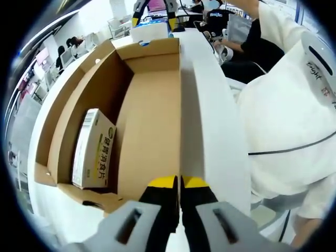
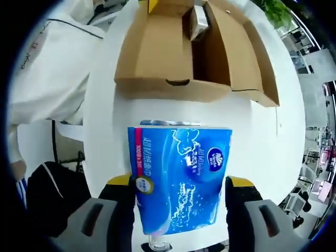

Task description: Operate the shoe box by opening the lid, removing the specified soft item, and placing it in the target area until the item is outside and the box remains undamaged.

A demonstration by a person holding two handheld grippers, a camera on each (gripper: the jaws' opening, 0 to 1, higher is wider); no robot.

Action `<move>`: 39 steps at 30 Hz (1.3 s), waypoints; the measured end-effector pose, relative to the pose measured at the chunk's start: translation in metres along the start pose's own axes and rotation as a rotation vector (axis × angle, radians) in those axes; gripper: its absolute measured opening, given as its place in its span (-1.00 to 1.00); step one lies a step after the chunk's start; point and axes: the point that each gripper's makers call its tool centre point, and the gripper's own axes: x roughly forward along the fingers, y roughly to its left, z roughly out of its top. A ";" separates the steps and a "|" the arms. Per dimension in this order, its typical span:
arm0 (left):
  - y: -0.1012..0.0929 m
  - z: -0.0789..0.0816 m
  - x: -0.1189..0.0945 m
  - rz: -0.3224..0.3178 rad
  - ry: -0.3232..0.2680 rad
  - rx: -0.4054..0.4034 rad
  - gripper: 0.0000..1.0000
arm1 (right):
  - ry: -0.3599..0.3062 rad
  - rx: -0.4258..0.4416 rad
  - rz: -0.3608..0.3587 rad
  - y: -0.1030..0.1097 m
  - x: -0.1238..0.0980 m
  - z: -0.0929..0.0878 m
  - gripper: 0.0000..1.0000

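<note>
Right gripper view: right gripper grips blue tissue pack outside open box; left gripper jaws closed on box wall.

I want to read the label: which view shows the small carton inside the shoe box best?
The left gripper view: the small carton lies there with its printed side readable. In the right gripper view the small carton sits far off, partly hidden by the shoe box.

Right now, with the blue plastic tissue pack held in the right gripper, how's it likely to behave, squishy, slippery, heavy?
The blue plastic tissue pack probably squashes easily: it is a soft film-wrapped bundle. The glossy wrap looks slippery, so the right gripper, shut on its sides, may need a firm squeeze. It seems light for its bulk, judging by the tissue packaging.
</note>
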 end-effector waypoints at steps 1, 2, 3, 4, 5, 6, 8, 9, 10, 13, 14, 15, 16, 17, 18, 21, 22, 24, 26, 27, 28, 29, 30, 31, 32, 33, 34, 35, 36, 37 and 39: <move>0.000 0.000 0.000 0.000 0.000 0.000 -0.98 | -0.009 0.000 -0.001 0.000 -0.004 0.003 0.40; 0.000 0.000 0.000 0.000 -0.001 0.001 -0.98 | -0.015 0.006 0.001 0.002 -0.004 0.005 0.40; 0.000 0.000 0.000 0.000 -0.001 -0.001 -0.98 | -0.017 0.010 0.007 0.004 -0.005 0.007 0.40; 0.000 0.000 0.000 -0.001 0.000 -0.001 -0.98 | -0.020 -0.006 -0.009 0.003 -0.010 0.011 0.41; 0.001 0.000 0.000 -0.002 0.000 -0.001 -0.98 | -0.024 -0.011 -0.019 0.001 -0.011 0.012 0.41; 0.001 0.000 0.000 -0.004 0.001 -0.003 -0.98 | -0.053 0.016 -0.026 0.000 -0.019 0.021 0.39; 0.001 0.000 0.000 -0.004 0.001 -0.004 -0.98 | -0.093 0.034 -0.021 0.002 -0.027 0.031 0.38; 0.001 0.000 0.000 -0.003 0.000 -0.003 -0.98 | -0.107 0.037 -0.022 0.002 -0.031 0.035 0.32; 0.001 0.000 0.000 -0.002 -0.001 -0.003 -0.98 | -0.119 0.063 -0.026 0.002 -0.034 0.038 0.20; 0.001 0.000 0.000 -0.003 0.004 -0.005 -0.98 | -0.109 0.069 -0.028 0.004 -0.038 0.042 0.19; 0.001 0.000 0.000 -0.006 0.005 -0.007 -0.98 | -0.104 0.075 -0.031 0.003 -0.038 0.042 0.19; 0.001 0.000 0.000 -0.007 0.004 -0.008 -0.98 | -0.096 0.084 -0.033 0.002 -0.038 0.041 0.17; 0.001 0.000 0.000 -0.009 0.004 -0.009 -0.98 | -0.096 0.092 -0.038 0.001 -0.039 0.041 0.14; 0.001 0.000 0.000 -0.009 0.004 -0.009 -0.98 | -0.103 0.094 -0.045 0.001 -0.041 0.042 0.12; 0.001 0.000 0.000 -0.008 0.002 -0.008 -0.98 | -0.123 0.092 -0.051 -0.001 -0.043 0.045 0.10; 0.001 0.000 0.000 -0.007 0.000 -0.008 -0.98 | -0.153 0.109 -0.039 0.000 -0.046 0.049 0.07; 0.001 0.000 0.000 -0.008 0.001 -0.008 -0.98 | -0.149 0.091 -0.046 0.001 -0.045 0.048 0.05; 0.001 0.000 0.000 -0.010 0.003 -0.011 -0.98 | -0.128 0.064 -0.061 0.001 -0.046 0.046 0.01; -0.001 0.001 0.001 -0.009 0.004 -0.012 -0.98 | -0.160 0.077 -0.076 -0.002 -0.050 0.050 -0.02; -0.001 0.001 0.001 -0.009 0.004 -0.012 -0.98 | -0.183 0.097 -0.076 -0.003 -0.051 0.053 -0.02; -0.001 0.001 0.001 -0.008 0.004 -0.012 -0.98 | -0.192 0.110 -0.076 -0.004 -0.053 0.054 -0.02; -0.001 0.001 0.001 -0.008 0.003 -0.012 -0.98 | -0.203 0.115 -0.074 -0.004 -0.055 0.055 -0.02; -0.002 0.001 0.001 -0.008 0.003 -0.012 -0.98 | -0.229 0.121 -0.070 -0.004 -0.057 0.058 -0.04; -0.002 0.001 0.002 -0.008 0.004 -0.011 -0.98 | -0.239 0.127 -0.063 -0.004 -0.059 0.059 -0.12; -0.002 0.001 0.002 -0.008 0.004 -0.013 -0.98 | -0.276 0.180 -0.054 -0.004 -0.064 0.064 -0.21; -0.002 0.001 0.002 -0.009 0.005 -0.012 -0.98 | -0.304 0.188 -0.053 -0.005 -0.067 0.067 -0.25; -0.002 0.001 0.002 -0.009 0.005 -0.013 -0.98 | -0.346 0.195 -0.045 -0.005 -0.070 0.072 -0.23; -0.003 0.001 0.002 -0.009 0.005 -0.012 -0.98 | -0.390 0.221 -0.015 -0.001 -0.074 0.078 -0.23; -0.003 0.002 0.002 -0.008 0.005 -0.013 -0.98 | -0.418 0.234 -0.020 -0.003 -0.077 0.081 -0.22; -0.003 0.002 0.002 -0.007 0.005 -0.015 -0.98 | -0.452 0.234 -0.034 -0.007 -0.080 0.084 -0.20; -0.002 0.001 0.002 -0.006 0.003 -0.014 -0.98 | -0.462 0.237 -0.046 -0.008 -0.082 0.084 -0.20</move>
